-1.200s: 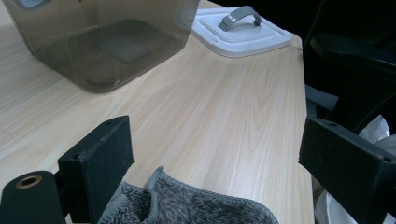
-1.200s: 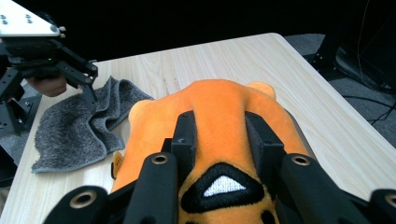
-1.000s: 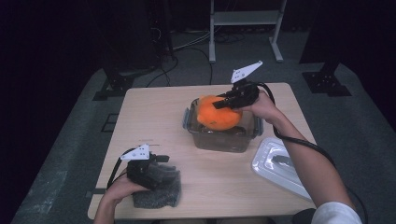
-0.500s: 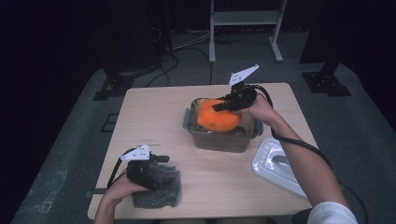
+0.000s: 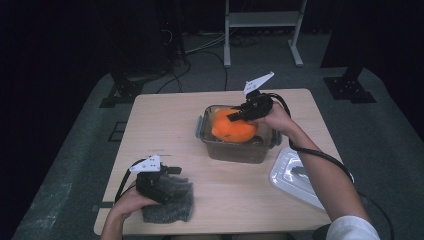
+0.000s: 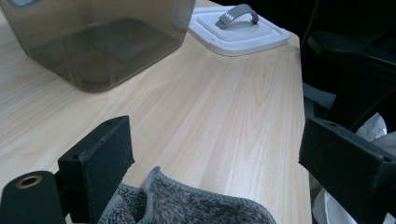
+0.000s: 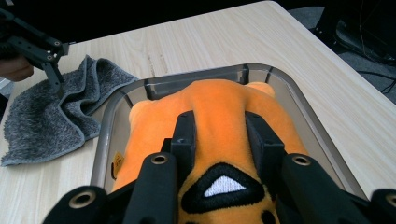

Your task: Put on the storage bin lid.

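Orange plush toy held at the mouth of the clear storage box

The orange plush toy sits right of centre in the high view, over the open clear plastic container, pinched across its middle by the right gripper, whose jaws are squeezed into the soft fabric in the right gripper view; a grip there probably keeps the floppy body from folding. Its long axis runs from the bottom of the right gripper view toward the top, along the container's length, so it should fit. At lower left in the high view, the left gripper rests jaws wide over the grey towel, gripping nothing. The white lid lies aside at lower right on the wooden table, leaving the container open.
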{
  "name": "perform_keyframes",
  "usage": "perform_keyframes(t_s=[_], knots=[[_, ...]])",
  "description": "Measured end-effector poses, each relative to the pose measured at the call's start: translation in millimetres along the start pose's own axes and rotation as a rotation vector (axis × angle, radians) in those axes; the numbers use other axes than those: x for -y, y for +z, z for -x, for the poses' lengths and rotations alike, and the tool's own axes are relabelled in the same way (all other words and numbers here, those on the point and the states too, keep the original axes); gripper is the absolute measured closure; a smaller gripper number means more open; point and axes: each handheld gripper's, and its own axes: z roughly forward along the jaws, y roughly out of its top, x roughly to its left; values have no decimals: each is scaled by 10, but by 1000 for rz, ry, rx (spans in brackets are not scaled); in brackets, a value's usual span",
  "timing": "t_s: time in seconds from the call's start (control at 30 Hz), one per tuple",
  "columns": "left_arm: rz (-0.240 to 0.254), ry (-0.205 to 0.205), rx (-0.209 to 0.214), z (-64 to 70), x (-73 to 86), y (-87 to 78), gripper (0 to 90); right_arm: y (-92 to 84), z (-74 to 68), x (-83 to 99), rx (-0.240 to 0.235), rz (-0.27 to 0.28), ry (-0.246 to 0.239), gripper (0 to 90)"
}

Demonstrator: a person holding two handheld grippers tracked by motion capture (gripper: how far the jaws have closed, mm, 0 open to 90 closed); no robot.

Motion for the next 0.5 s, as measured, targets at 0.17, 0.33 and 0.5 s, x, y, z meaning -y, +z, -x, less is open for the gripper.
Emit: perform_keyframes(t_s=[0.17, 0.33, 0.5], knots=[[1, -2, 0, 0, 3, 0, 89, 43, 8, 19, 0, -13, 6, 675], [1, -1, 1, 1, 3, 0, 89, 80, 22, 44, 2, -20, 6, 673], [1, 0, 1, 1, 1, 0, 89, 113, 21, 56, 1, -34, 4, 673]])
